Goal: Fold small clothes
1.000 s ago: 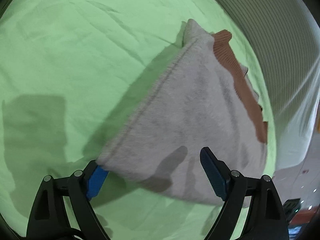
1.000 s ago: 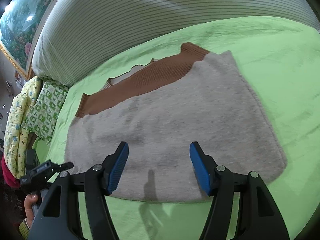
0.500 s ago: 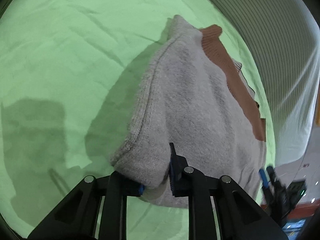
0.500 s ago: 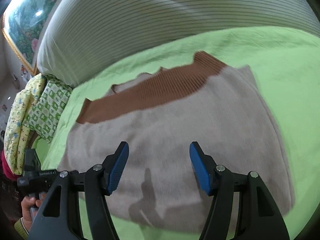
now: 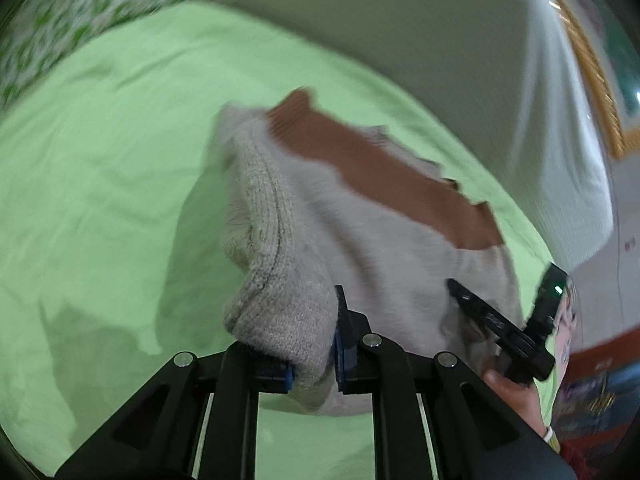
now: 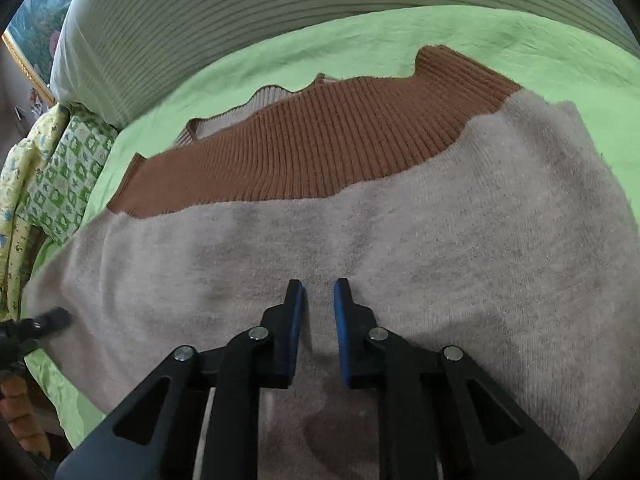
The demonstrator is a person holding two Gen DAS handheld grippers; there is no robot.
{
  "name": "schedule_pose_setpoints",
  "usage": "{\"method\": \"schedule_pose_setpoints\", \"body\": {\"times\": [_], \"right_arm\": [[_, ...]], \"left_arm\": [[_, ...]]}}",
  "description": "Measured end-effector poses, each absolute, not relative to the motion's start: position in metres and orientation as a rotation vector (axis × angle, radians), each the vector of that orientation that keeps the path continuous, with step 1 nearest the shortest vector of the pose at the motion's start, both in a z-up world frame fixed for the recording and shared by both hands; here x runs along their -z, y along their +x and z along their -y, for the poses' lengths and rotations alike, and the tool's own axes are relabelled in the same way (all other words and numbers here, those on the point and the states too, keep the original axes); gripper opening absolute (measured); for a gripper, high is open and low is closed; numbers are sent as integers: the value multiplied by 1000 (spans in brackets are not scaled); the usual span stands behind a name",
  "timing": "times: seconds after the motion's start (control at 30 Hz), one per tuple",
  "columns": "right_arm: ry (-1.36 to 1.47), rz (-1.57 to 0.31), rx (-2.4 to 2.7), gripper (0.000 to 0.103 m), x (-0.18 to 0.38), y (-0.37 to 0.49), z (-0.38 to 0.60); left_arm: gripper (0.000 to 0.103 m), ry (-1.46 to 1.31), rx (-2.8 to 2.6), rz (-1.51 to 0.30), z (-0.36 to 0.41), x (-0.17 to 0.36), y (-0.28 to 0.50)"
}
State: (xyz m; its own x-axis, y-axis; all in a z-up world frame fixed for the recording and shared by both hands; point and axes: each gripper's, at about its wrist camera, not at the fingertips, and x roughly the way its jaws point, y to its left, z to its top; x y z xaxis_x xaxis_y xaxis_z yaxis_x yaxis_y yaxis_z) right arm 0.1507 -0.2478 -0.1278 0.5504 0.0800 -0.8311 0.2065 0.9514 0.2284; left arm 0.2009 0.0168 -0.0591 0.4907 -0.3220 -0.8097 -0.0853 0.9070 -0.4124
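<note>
A small grey knit sweater [image 6: 400, 240] with a brown ribbed band [image 6: 320, 152] lies on the green bedsheet [image 6: 360, 44]. My left gripper [image 5: 314, 344] is shut on the sweater's near corner [image 5: 280, 312] and holds it lifted off the sheet. My right gripper [image 6: 318, 304] is closed on the sweater's near edge, its blue pads [image 6: 296, 320] pinching a fold of grey fabric. The right gripper also shows in the left wrist view [image 5: 500, 320], at the sweater's other near corner.
A striped pillow [image 6: 280, 12] lies along the far side of the bed. A green patterned quilt [image 6: 60, 172] is piled at the left edge. A framed picture [image 6: 36, 20] hangs behind. The sheet [image 5: 100, 180] extends left of the sweater.
My right gripper went from open above the sweater to shut on its near edge. My left gripper, shut on the corner, lifted it and swung toward the pillow.
</note>
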Motion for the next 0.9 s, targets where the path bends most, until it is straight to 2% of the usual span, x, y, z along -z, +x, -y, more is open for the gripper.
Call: {"method": "schedule_pose_setpoints", "body": {"times": [0.23,0.43,0.6,0.67,0.7,0.73,0.77,0.8,0.83,0.87,0.9], "right_arm": [[601,-869,43,16,104,122,286],[890,-700,37,18,91,77,354],[1038,-646,43,19,97,51,391],[1076,-656,32,20,101,49,395],[1084,-658,24,24,102,49,395],[1083,-659,11,32,102,49,394],[1073,-656,-4,38,100,49,391],[1060,-653,-15,49,98,51,388],[1038,-657,-16,54,94,54,386],[1012,-668,-15,56,90,56,384],[989,-680,-16,58,88,60,379]], "left_arm": [[11,-225,332,-955,55,11,210],[10,-75,619,-893,156,-9,199],[30,100,737,-1051,228,51,188],[33,155,713,-1115,234,70,183],[37,138,720,-1138,230,73,181],[42,120,724,-1147,224,74,178],[53,95,723,-1145,215,71,175],[61,76,723,-1140,207,68,172],[65,53,722,-1138,194,62,170],[70,40,718,-1138,187,58,168],[70,23,704,-1135,176,54,166]]}}
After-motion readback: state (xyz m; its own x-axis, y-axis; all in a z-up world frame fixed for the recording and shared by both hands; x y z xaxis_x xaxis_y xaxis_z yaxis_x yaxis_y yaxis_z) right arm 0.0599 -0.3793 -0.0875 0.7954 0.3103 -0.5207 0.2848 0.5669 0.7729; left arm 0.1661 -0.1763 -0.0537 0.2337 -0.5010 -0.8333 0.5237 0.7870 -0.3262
